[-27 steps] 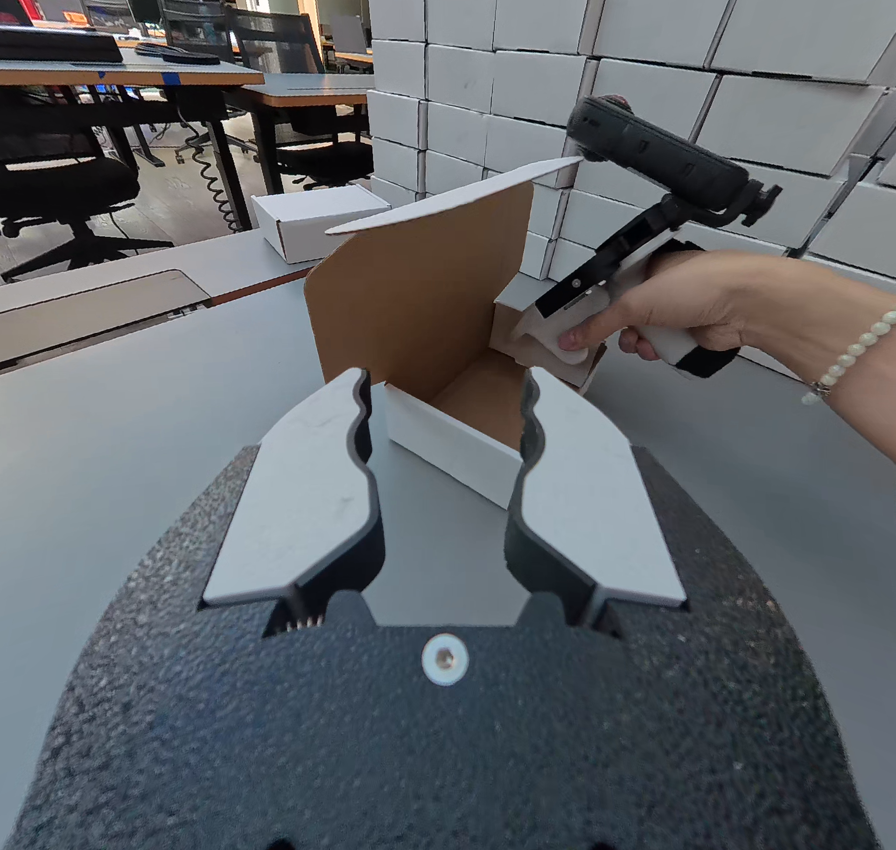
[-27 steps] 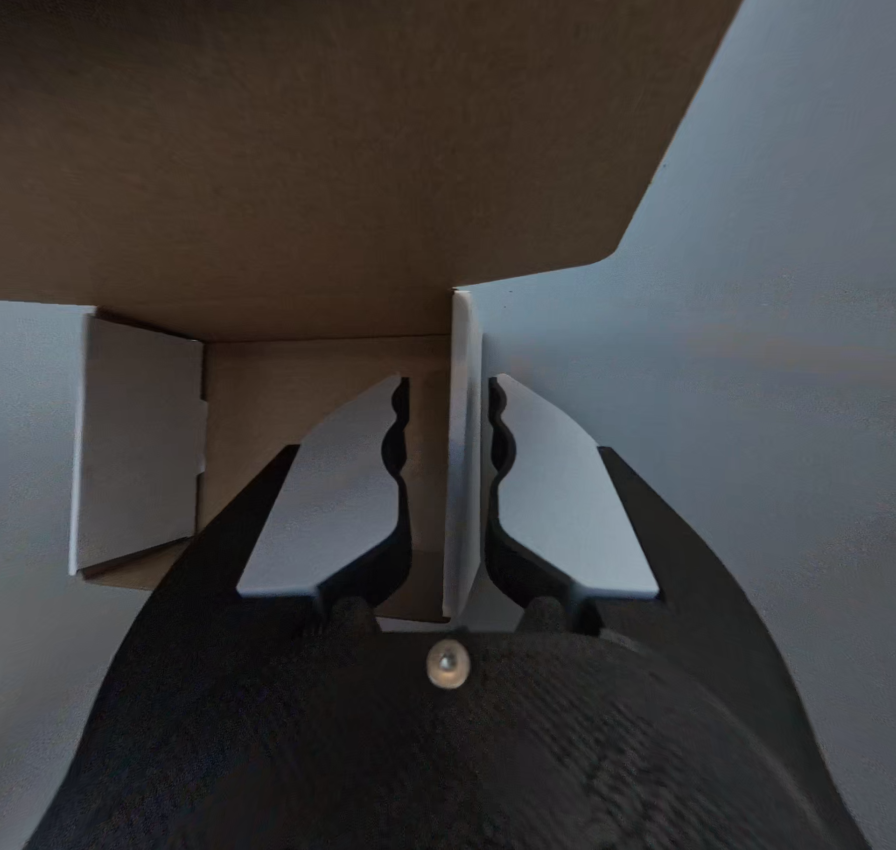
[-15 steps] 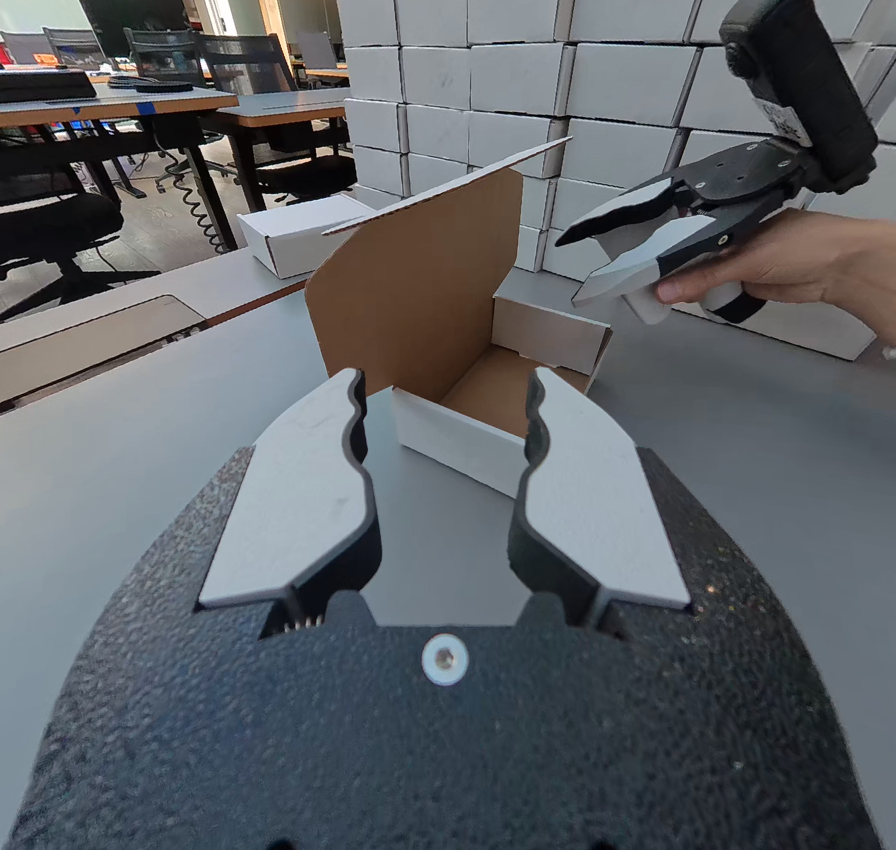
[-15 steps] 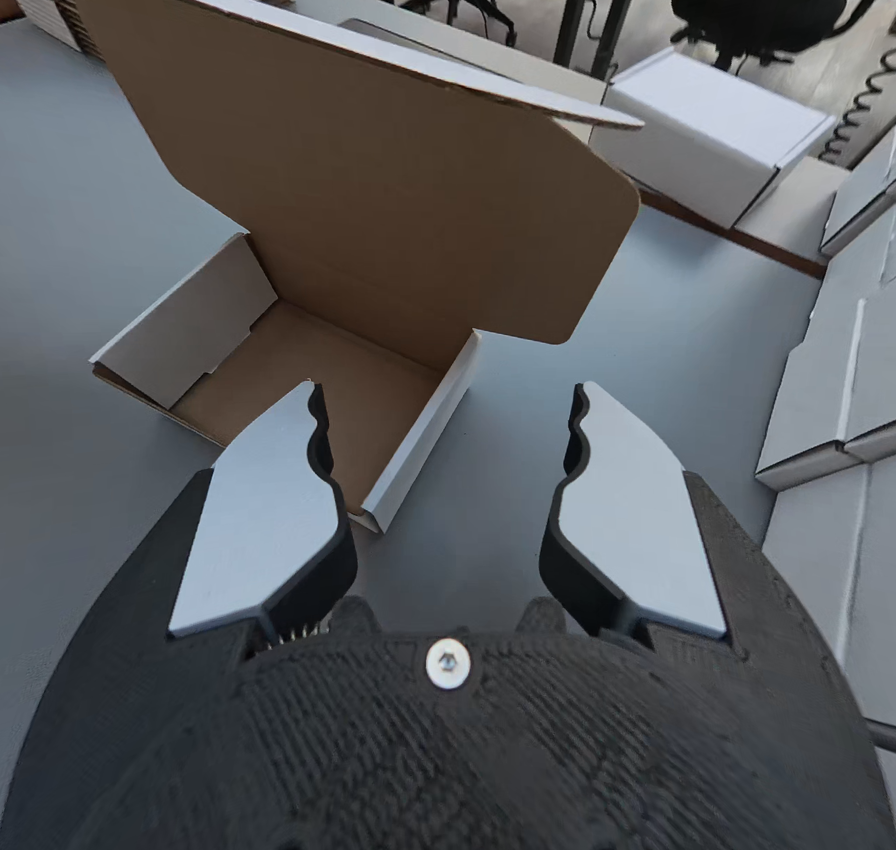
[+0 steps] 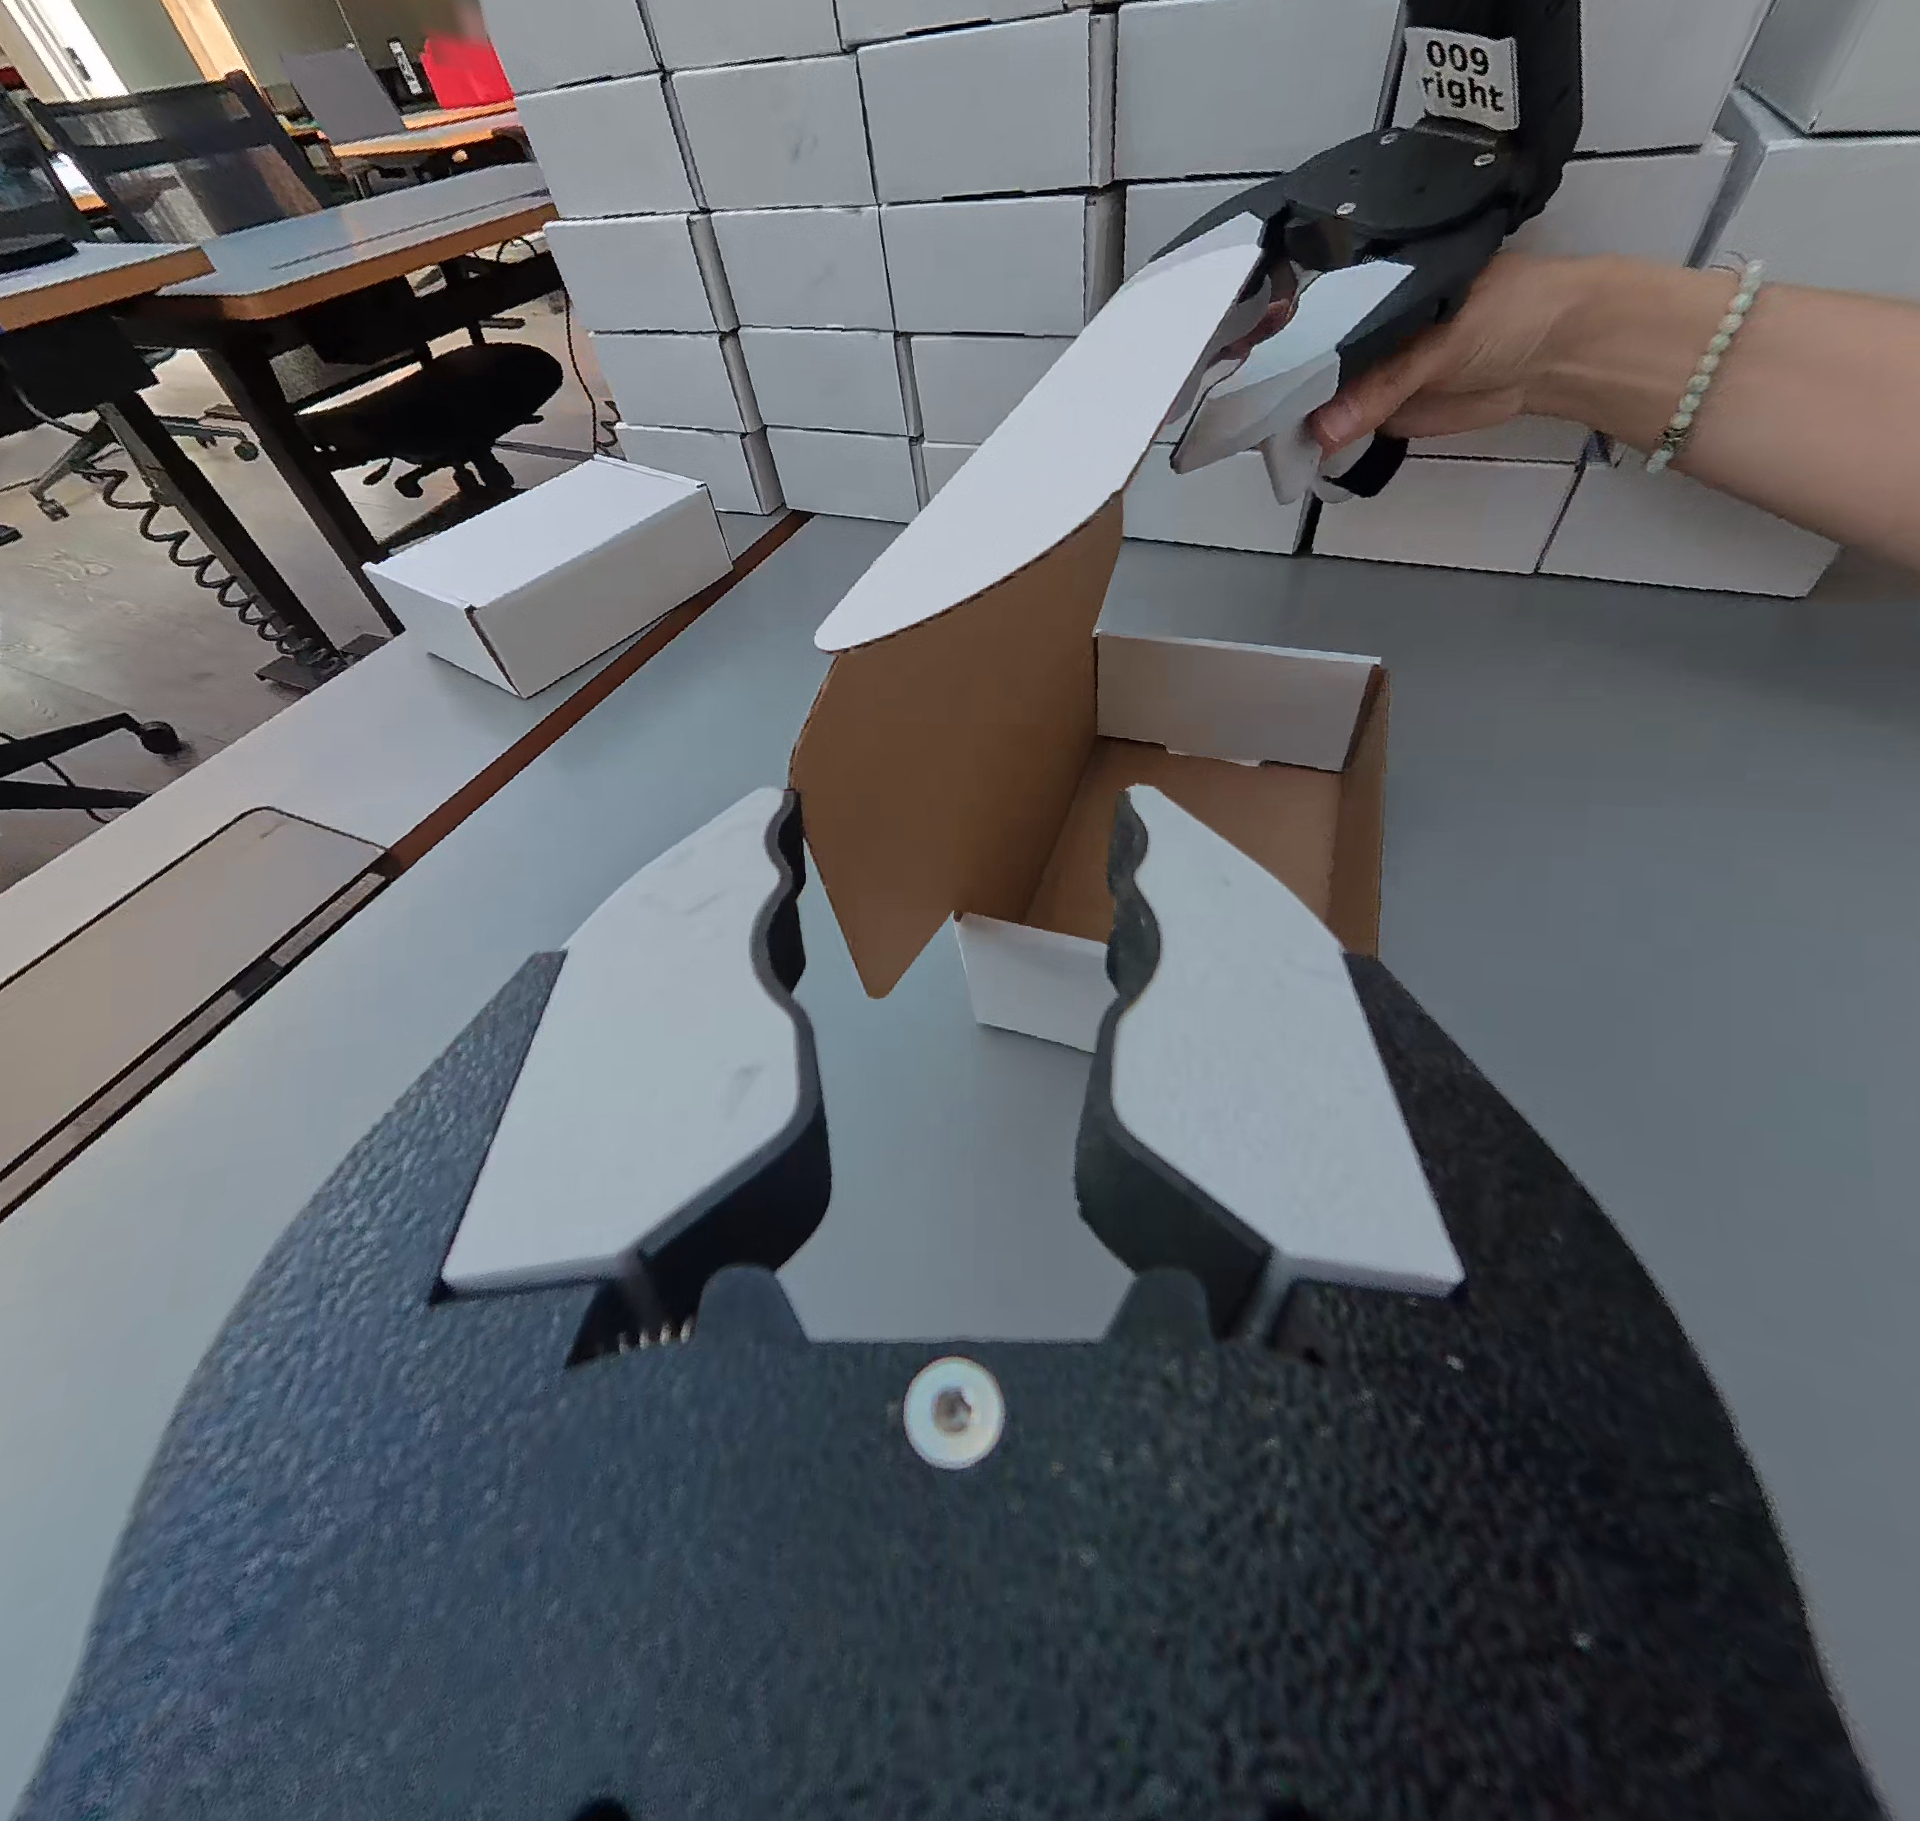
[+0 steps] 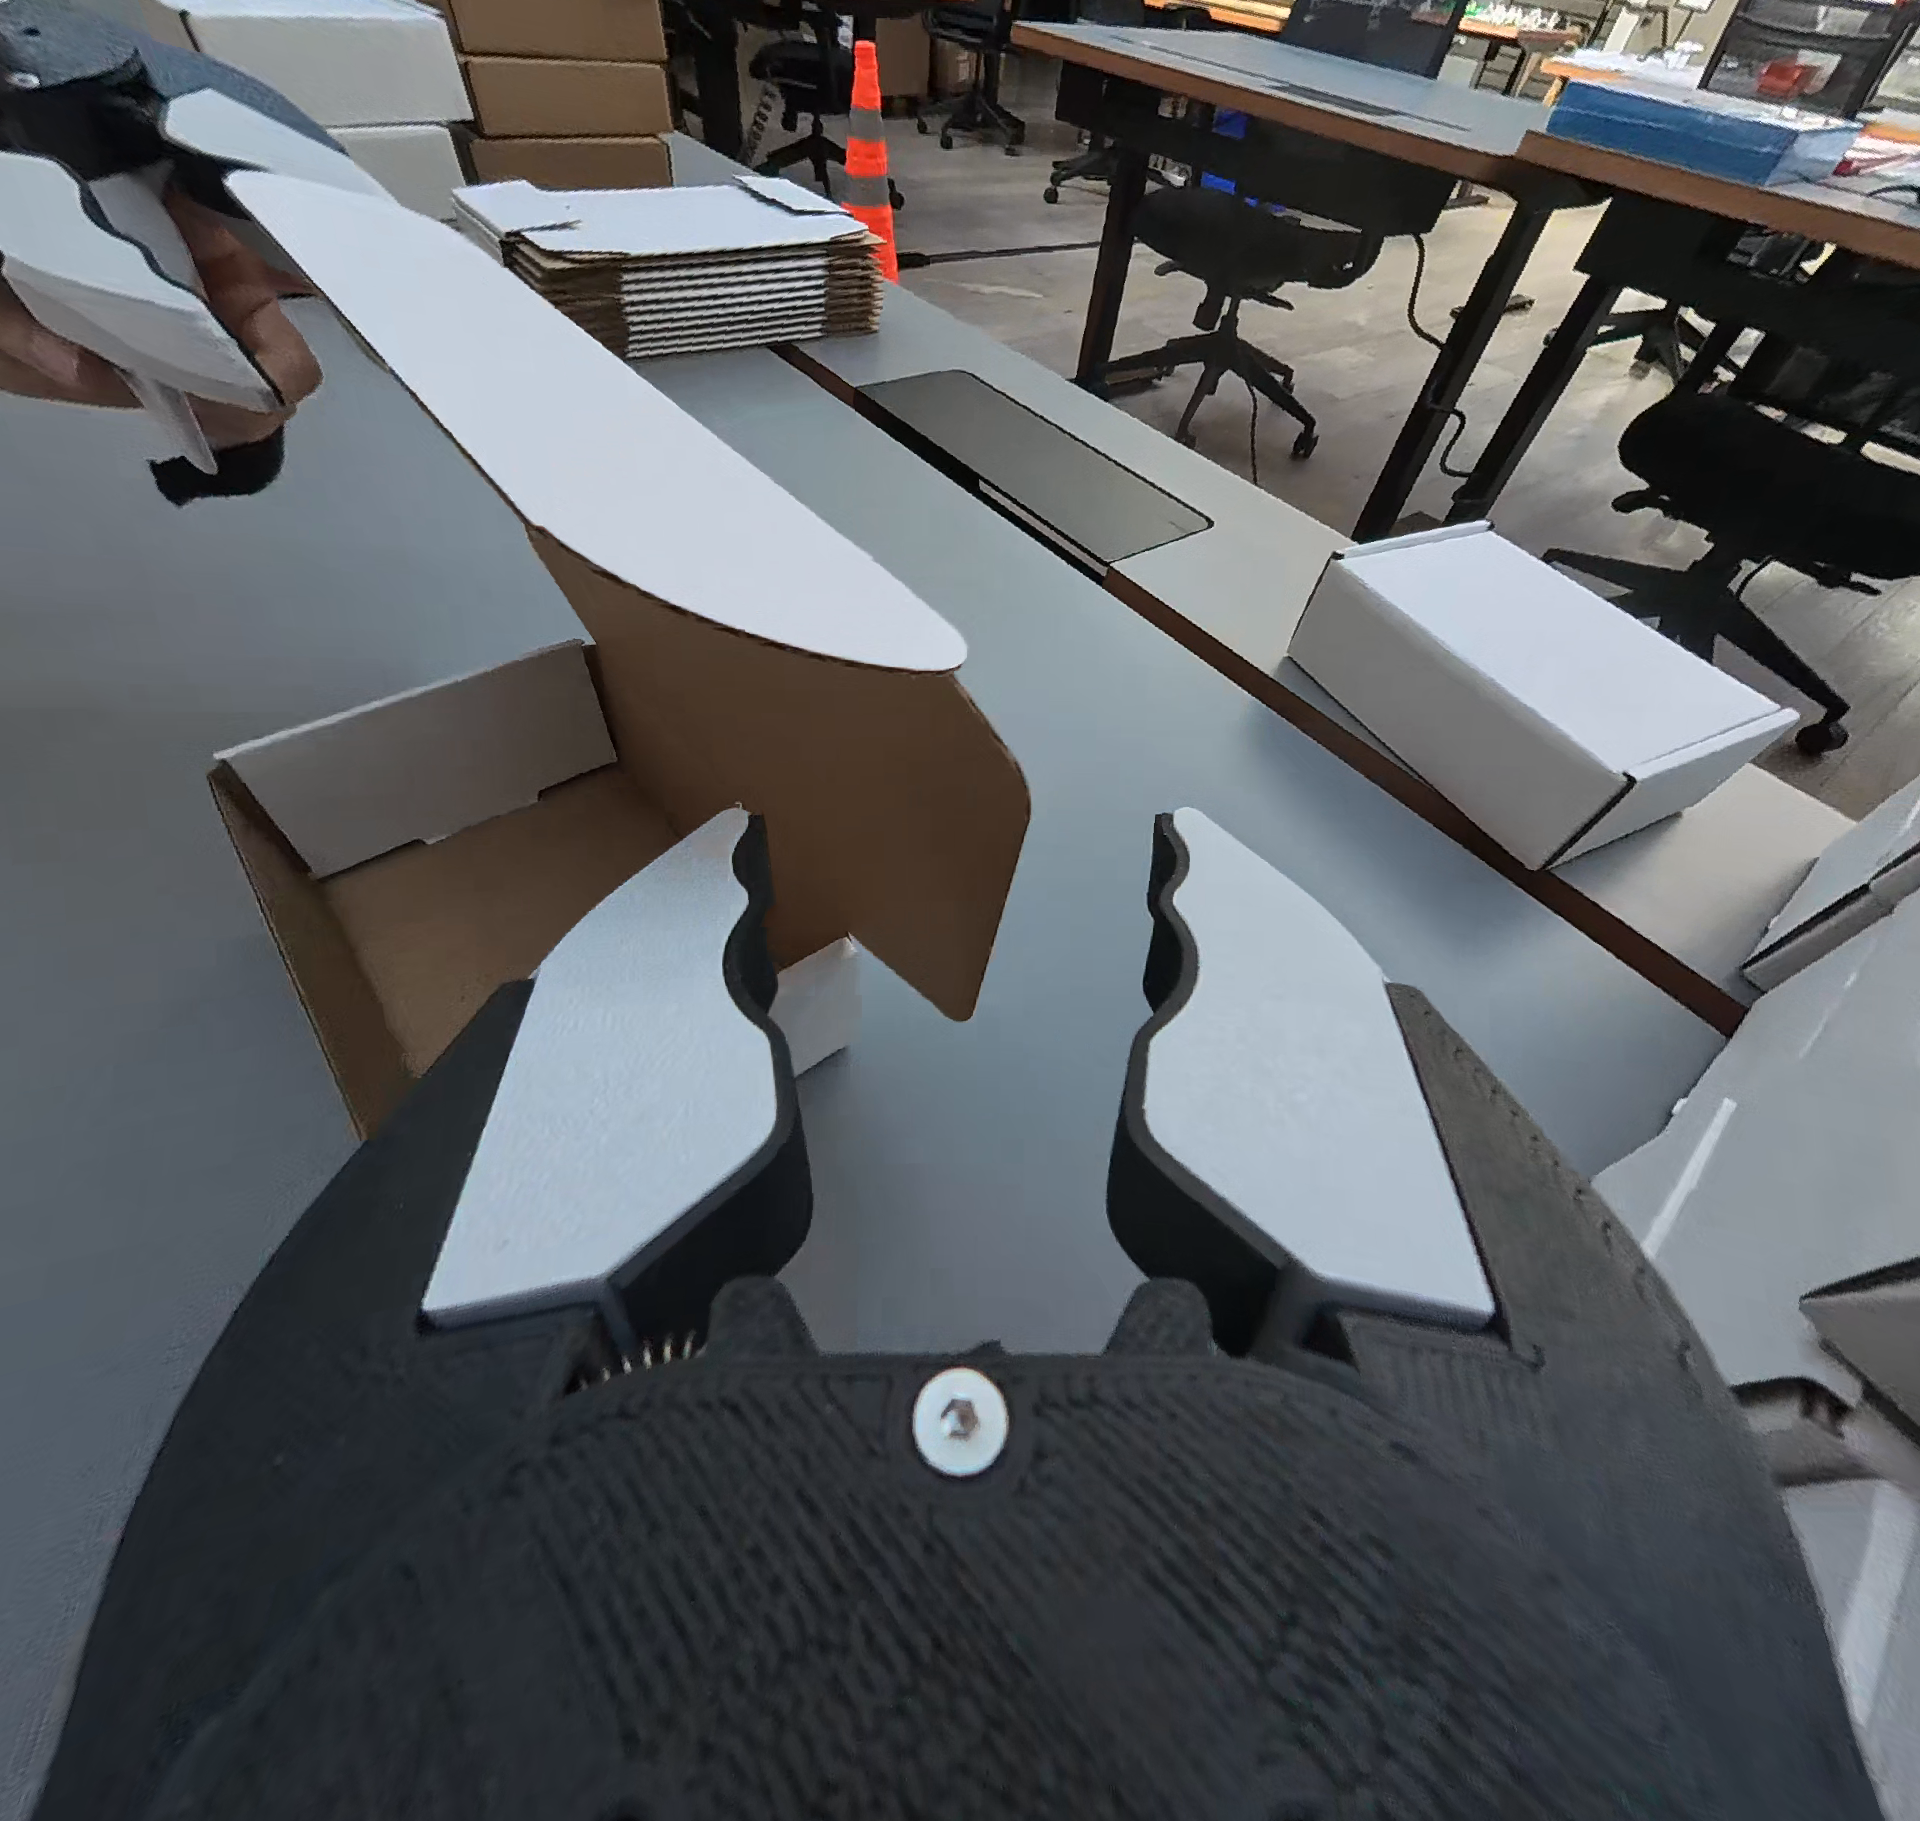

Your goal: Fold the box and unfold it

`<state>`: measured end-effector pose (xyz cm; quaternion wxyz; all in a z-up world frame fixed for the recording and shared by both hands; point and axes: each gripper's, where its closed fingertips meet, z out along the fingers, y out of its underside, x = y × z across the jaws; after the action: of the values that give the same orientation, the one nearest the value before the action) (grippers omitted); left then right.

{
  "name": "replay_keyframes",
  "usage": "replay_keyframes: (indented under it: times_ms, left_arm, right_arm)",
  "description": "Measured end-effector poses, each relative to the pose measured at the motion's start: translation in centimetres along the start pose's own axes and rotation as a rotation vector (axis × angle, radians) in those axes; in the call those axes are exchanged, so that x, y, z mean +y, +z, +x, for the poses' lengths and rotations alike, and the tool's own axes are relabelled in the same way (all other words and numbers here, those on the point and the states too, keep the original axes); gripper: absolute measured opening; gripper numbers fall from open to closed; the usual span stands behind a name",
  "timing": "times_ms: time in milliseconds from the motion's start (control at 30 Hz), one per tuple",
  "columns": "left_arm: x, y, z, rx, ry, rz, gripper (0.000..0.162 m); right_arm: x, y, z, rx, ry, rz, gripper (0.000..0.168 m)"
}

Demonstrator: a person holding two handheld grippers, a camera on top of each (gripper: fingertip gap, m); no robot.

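Note:
The box [image 5: 1236, 826], white outside and brown inside, stands open on the grey table [image 5: 1621, 836]. Its lid [image 5: 966, 753] is upright, and the lid's white flap [image 5: 1039, 441] is bent over at the top. My left gripper [image 5: 956, 826] is open and empty, close to the box's near end. My right gripper [image 5: 1236, 348] is open and held high at the flap's far tip. In the right wrist view my right gripper [image 6: 961, 826] is open by the box [image 6: 468, 919], and the left gripper [image 6: 197, 244] shows at the flap's [image 6: 623, 462] other end.
A wall of stacked white boxes [image 5: 935, 109] stands behind the table. A closed white box [image 6: 1527, 670] lies on the lower side table. A stack of flat cartons [image 6: 686, 265] sits farther along. An orange cone [image 6: 868, 130], desks and office chairs stand beyond.
My right gripper let go of the box's side wall, opened wide and rose to the lid's flap. My left gripper stayed open and swung round to the box's end.

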<state>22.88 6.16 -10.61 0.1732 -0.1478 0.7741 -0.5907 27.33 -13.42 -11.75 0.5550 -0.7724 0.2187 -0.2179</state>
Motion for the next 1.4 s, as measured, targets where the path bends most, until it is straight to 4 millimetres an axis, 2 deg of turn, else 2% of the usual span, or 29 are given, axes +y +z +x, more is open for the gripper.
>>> replay_keyframes:
  times_ms: [100, 200, 333, 500, 633, 700, 800, 867, 1100, 1267, 1400]
  left_arm:
    - [0.1, 0.7, -1.7, 0.005, -0.014, -0.003, 0.055]
    - [-0.1, 1.1, -3.0, 0.016, -0.021, 0.017, 0.054]
    - [-0.1, 2.2, -3.0, 0.114, -0.023, 0.007, 0.046]
    - [0.5, 3.3, -2.8, 0.242, -0.02, -0.044, 0.033]
    - [0.3, 3.1, -3.2, 0.308, -0.055, -0.021, 0.022]
    - [0.2, 2.7, -3.2, 0.348, -0.08, -0.004, 0.016]
    - [0.2, 2.4, -3.4, 0.384, -0.098, 0.015, 0.004]
    - [0.2, 2.3, -3.2, 0.408, -0.103, 0.019, 0.002]
    - [0.4, 1.3, -3.6, 0.382, -0.032, -0.013, 0.001]
    - [0.8, 0.6, -4.3, 0.318, -0.047, -0.059, 0.002]
    - [0.9, 0.5, -4.3, 0.188, -0.088, -0.082, 0.001]
  right_arm:
    - [-0.3, 1.1, -0.2, -0.067, -0.068, 0.001, 0.061]
    - [0.0, 1.9, -0.6, -0.141, -0.078, -0.052, 0.06]
    - [1.0, 1.9, -0.6, -0.158, -0.114, -0.114, 0.054]
    - [0.6, 1.3, -1.1, -0.174, -0.127, -0.082, 0.048]
    - [0.0, 0.8, -0.9, -0.162, -0.138, -0.057, 0.041]
    - [-0.8, 0.6, -1.1, -0.173, -0.128, -0.014, 0.032]
    - [-0.8, 0.7, -1.0, -0.181, -0.121, -0.017, 0.015]
    - [-0.8, 0.7, -1.0, -0.182, -0.104, -0.013, 0.014]
    - [-1.3, 0.8, -1.9, -0.184, -0.041, 0.04, 0.01]
    - [-1.5, 1.7, -2.6, -0.182, 0.009, 0.022, 0.003]
    - [-1.8, 2.6, -2.0, -0.022, 0.024, 0.009, 0.002]
